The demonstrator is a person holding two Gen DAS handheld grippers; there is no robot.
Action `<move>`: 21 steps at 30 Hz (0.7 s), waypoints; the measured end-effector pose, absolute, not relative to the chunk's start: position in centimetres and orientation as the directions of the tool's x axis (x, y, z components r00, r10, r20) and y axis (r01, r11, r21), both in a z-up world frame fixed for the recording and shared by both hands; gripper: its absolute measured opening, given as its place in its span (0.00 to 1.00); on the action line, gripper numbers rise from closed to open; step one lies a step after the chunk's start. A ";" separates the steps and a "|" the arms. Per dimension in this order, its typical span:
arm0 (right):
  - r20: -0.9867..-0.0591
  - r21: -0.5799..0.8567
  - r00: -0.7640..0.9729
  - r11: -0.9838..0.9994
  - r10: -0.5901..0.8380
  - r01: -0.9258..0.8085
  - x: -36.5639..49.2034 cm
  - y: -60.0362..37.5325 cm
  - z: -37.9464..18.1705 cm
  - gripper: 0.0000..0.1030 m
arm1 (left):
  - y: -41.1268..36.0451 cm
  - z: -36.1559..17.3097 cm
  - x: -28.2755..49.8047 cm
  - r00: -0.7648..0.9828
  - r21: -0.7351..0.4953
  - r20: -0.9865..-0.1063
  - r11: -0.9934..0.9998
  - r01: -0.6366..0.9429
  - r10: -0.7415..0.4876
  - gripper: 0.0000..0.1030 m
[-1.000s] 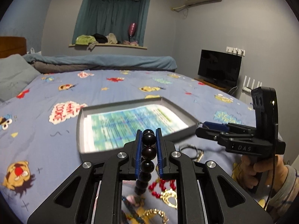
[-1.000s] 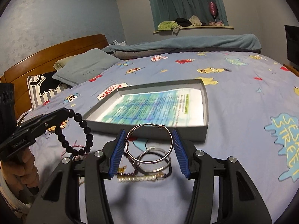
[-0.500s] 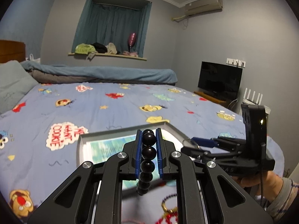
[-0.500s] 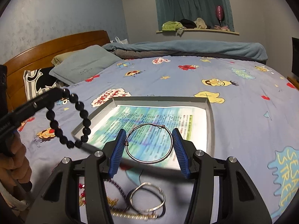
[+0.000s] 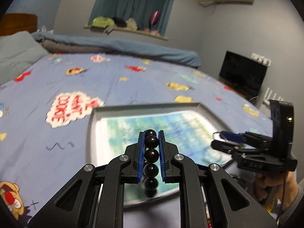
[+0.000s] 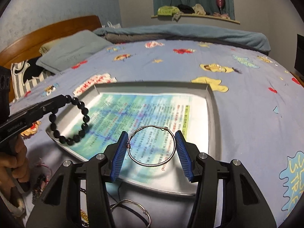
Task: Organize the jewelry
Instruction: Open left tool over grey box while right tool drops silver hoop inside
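My left gripper [image 5: 151, 133] is shut on a black bead bracelet [image 5: 151, 155], whose loop [image 6: 76, 121] hangs over the near left corner of the grey tray [image 6: 213, 110] in the right wrist view. My right gripper [image 6: 152, 138] is shut on a thin silver wire bangle [image 6: 152, 146], held flat between the blue pads above the near part of the tray. The tray [image 5: 93, 133] is lined with a printed blue-green paper and lies on the bed. From the left wrist view the right gripper [image 5: 218, 138] shows at the tray's right side.
Loose jewelry lies on the sheet in front of the tray: a second silver bangle [image 6: 131, 207], a gold chain [image 6: 83, 216] and a dark beaded piece [image 6: 38, 186]. Pillows [image 6: 70, 51] and a wooden headboard [image 6: 47, 30] stand at far left, a television [image 5: 241, 76] at right.
Both grippers have moved forward from the jewelry pile to above the tray, each carrying its piece. The pile has dropped below the frames' lower edge.
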State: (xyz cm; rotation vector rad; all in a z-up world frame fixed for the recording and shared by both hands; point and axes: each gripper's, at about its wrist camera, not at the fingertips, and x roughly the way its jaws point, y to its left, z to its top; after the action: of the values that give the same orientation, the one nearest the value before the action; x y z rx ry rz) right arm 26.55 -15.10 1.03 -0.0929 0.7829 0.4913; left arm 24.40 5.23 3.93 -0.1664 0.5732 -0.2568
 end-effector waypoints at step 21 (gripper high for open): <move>-0.598 0.117 0.669 0.874 0.441 -0.472 23.0 -16.6 2.7 0.64 | 4.8 2.8 22.7 0.801 -0.101 -0.569 0.982 0.161 -0.189 0.66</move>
State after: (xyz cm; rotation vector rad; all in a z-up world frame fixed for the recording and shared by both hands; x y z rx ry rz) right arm 22.96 -16.62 2.75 -0.0488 0.6607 0.5146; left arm 22.72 4.77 2.76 -0.0485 0.6147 -0.1876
